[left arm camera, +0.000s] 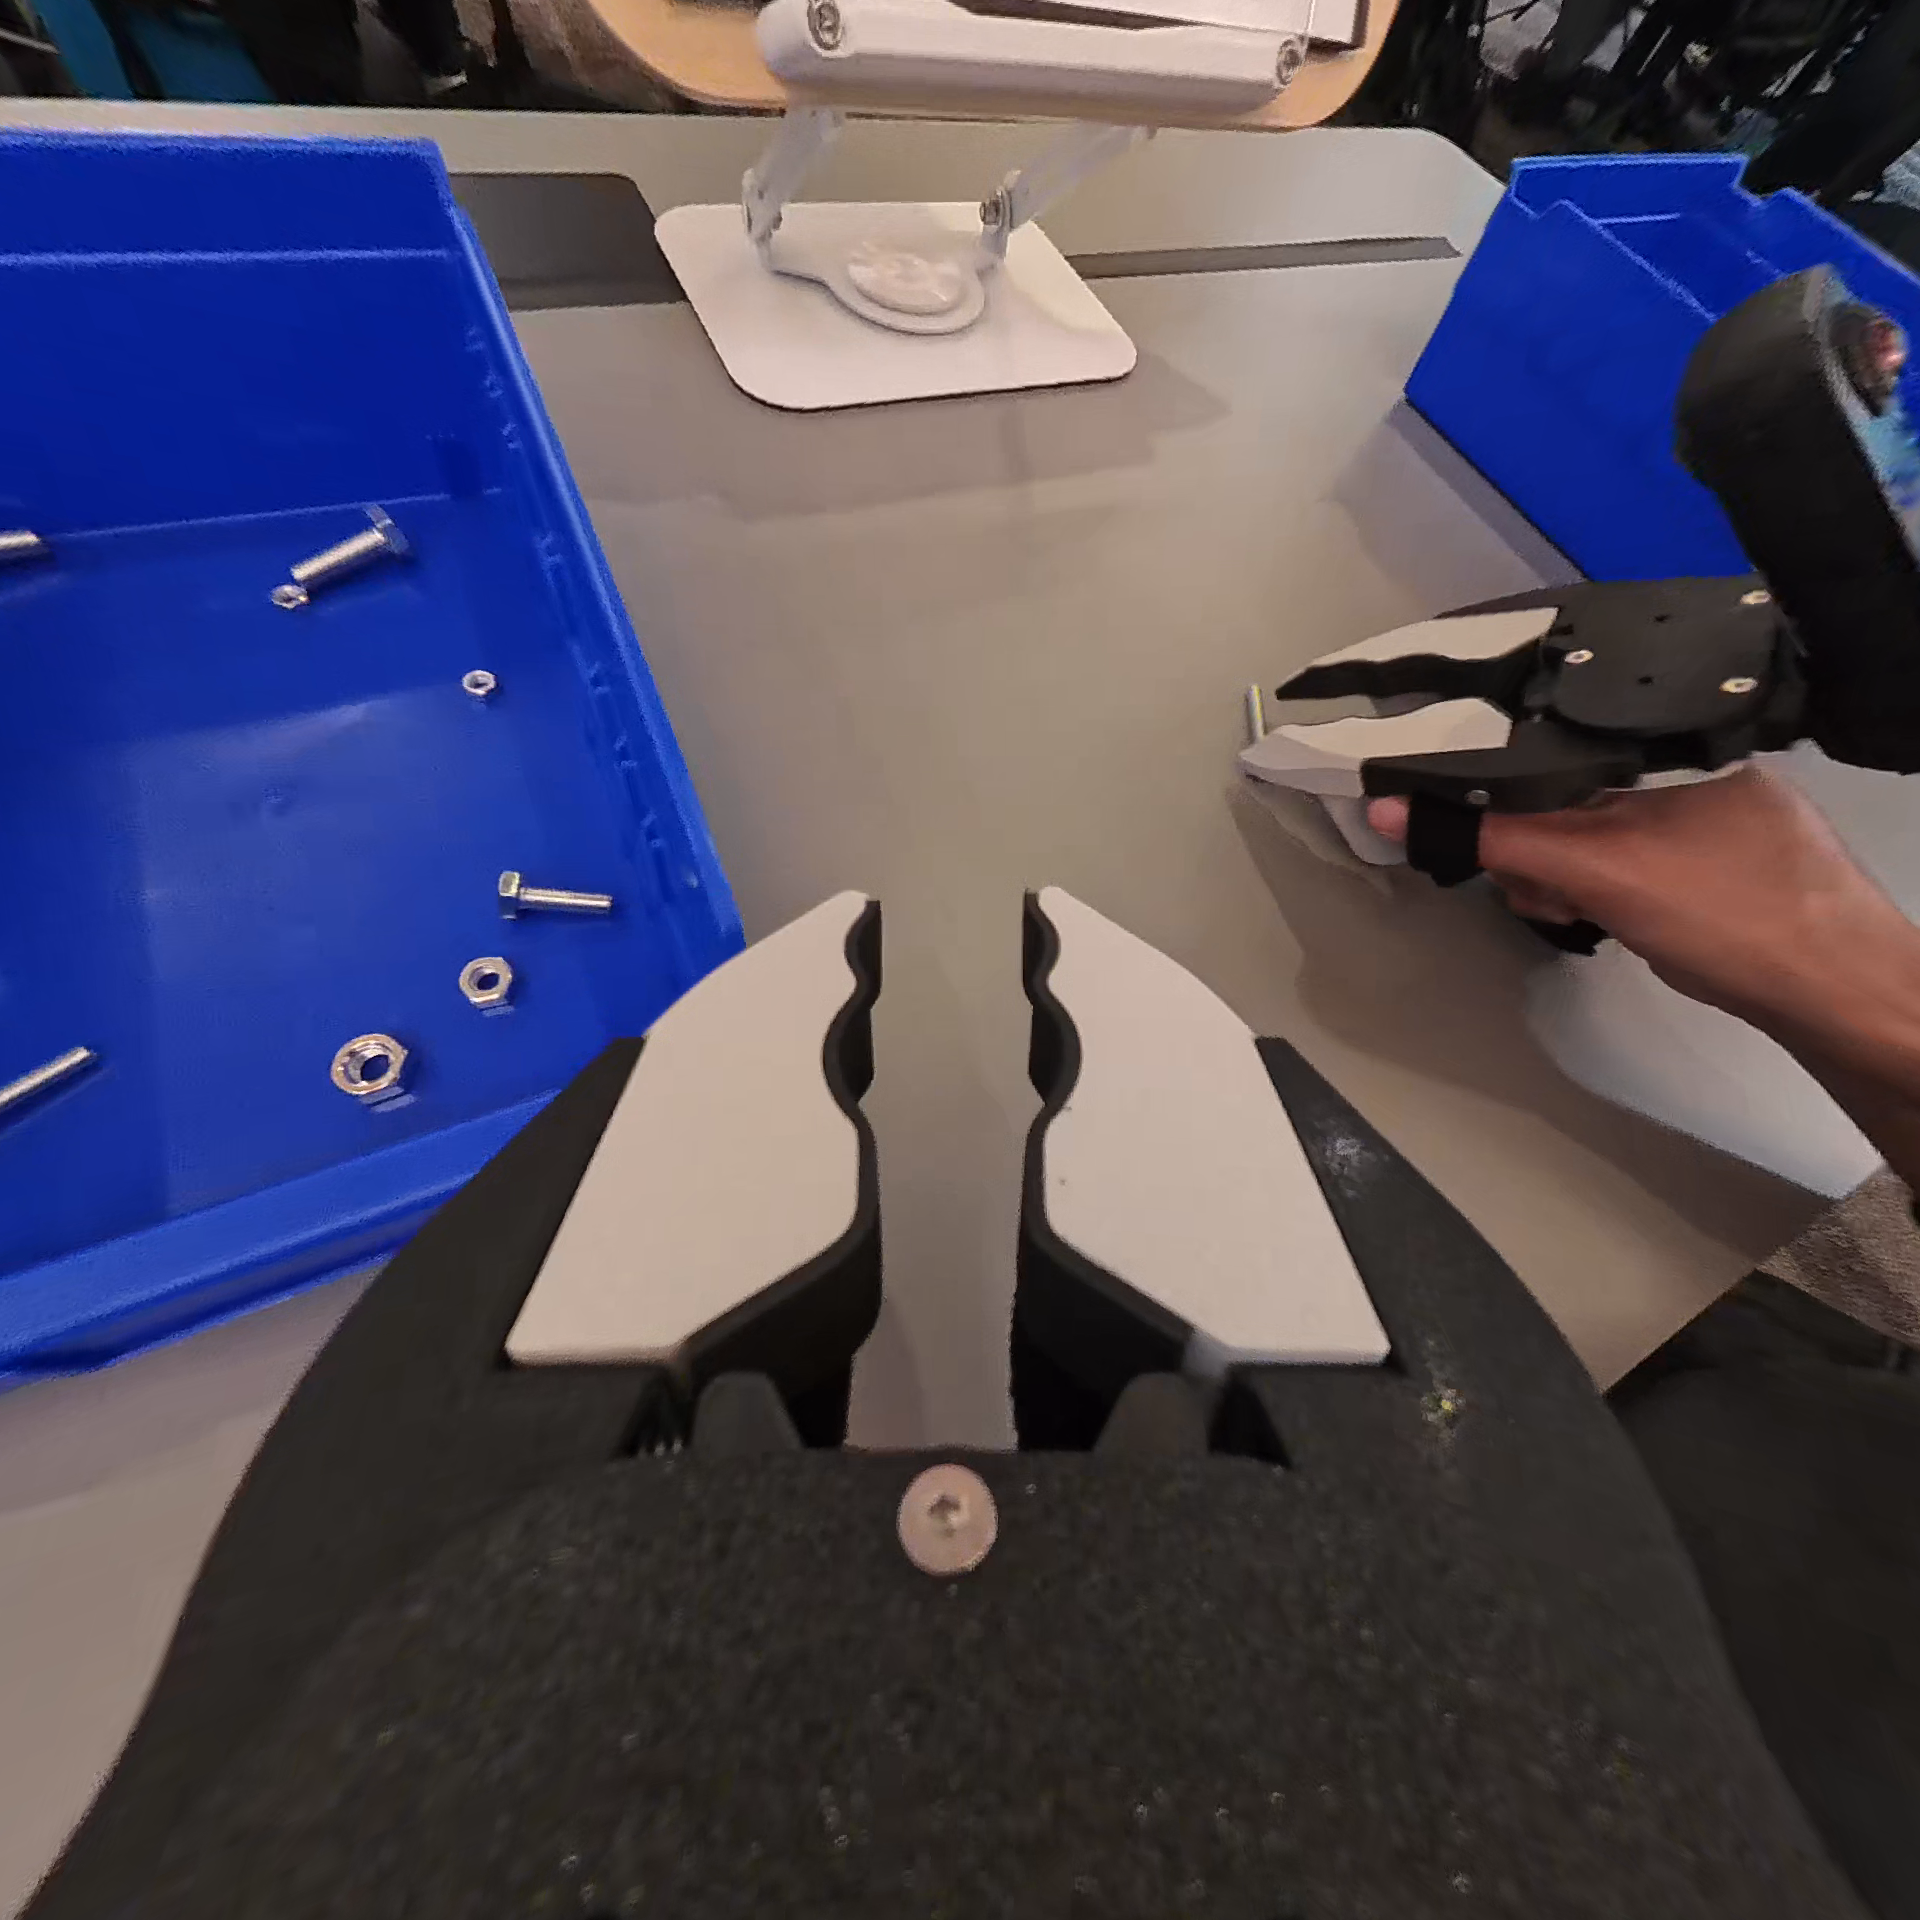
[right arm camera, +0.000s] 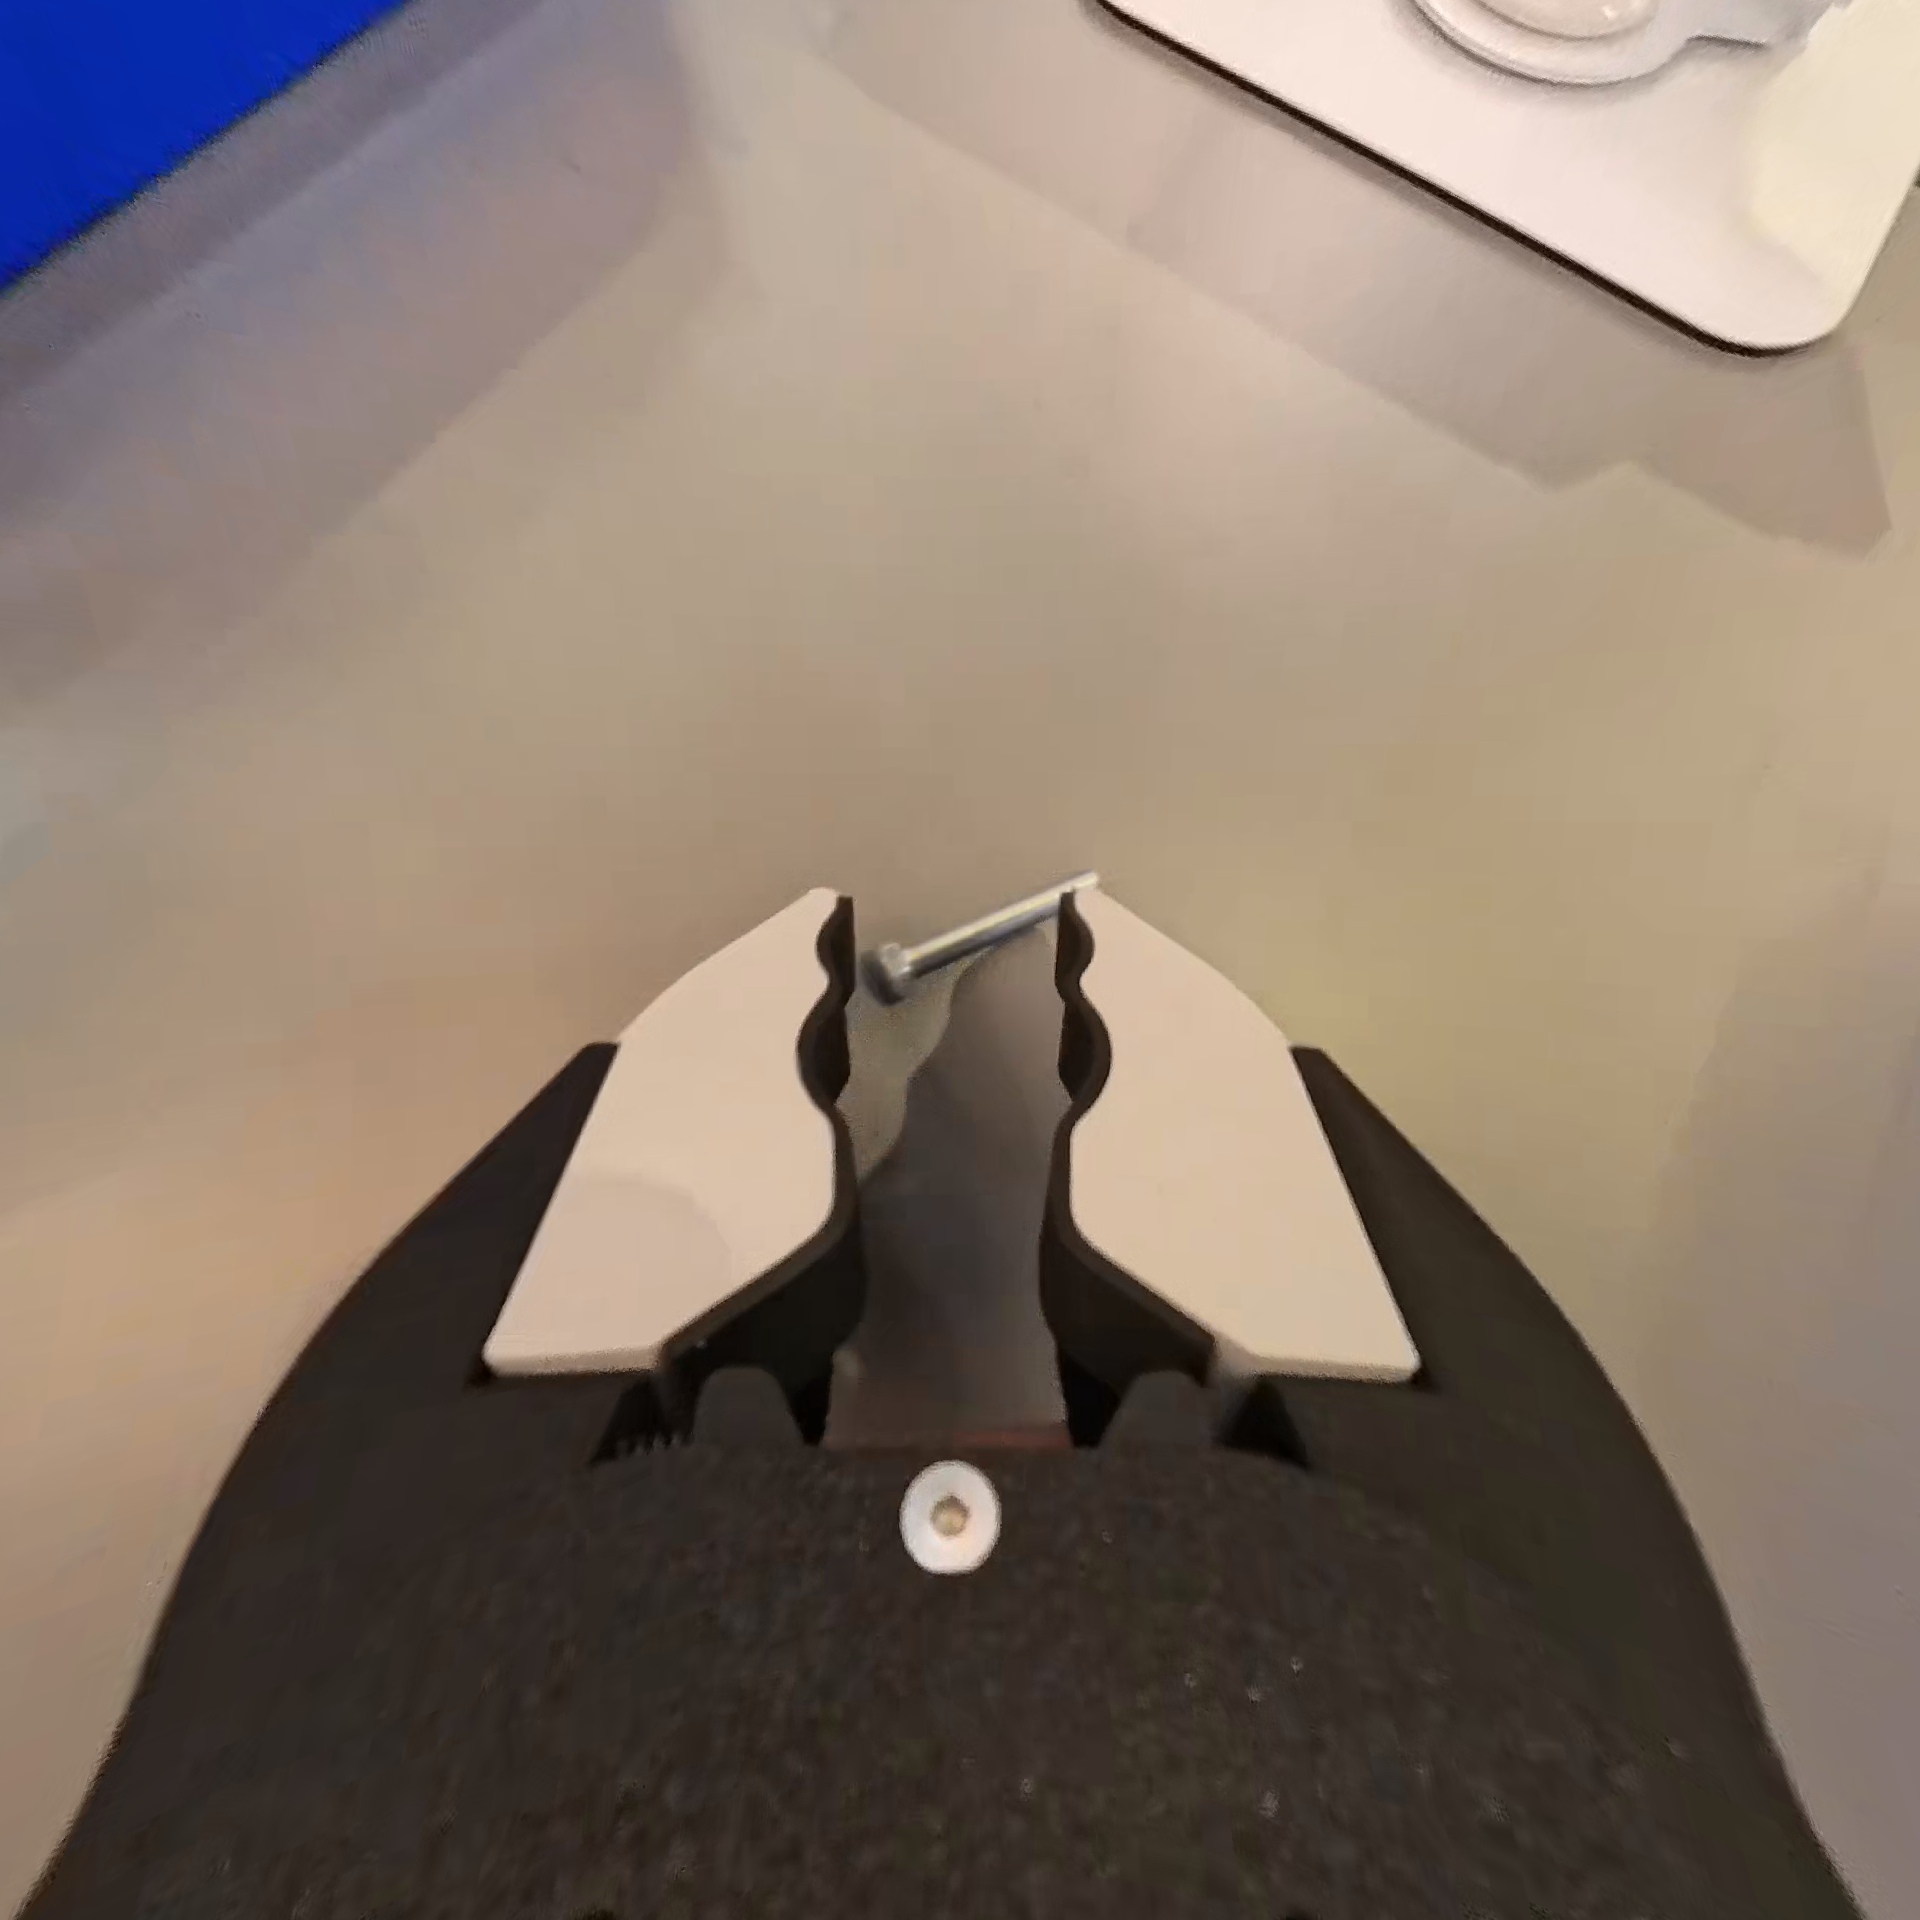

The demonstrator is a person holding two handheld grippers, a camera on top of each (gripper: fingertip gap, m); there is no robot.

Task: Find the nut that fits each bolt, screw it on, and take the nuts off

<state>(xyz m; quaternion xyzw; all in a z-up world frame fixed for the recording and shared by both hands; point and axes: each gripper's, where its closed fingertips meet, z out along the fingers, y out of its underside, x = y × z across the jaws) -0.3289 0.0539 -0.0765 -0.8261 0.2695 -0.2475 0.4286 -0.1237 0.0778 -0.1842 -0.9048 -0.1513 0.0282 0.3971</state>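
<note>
One thin bolt (right arm camera: 977, 938) seen at frame centre between spread tips of right gripper (right arm camera: 956, 914), long axis crosswise; left gripper (left arm camera: 951, 914) spread, empty, farther off.

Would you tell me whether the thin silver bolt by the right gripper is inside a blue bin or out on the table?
Out: the thin silver bolt lies on the grey table between the open right gripper's fingertips.
</note>
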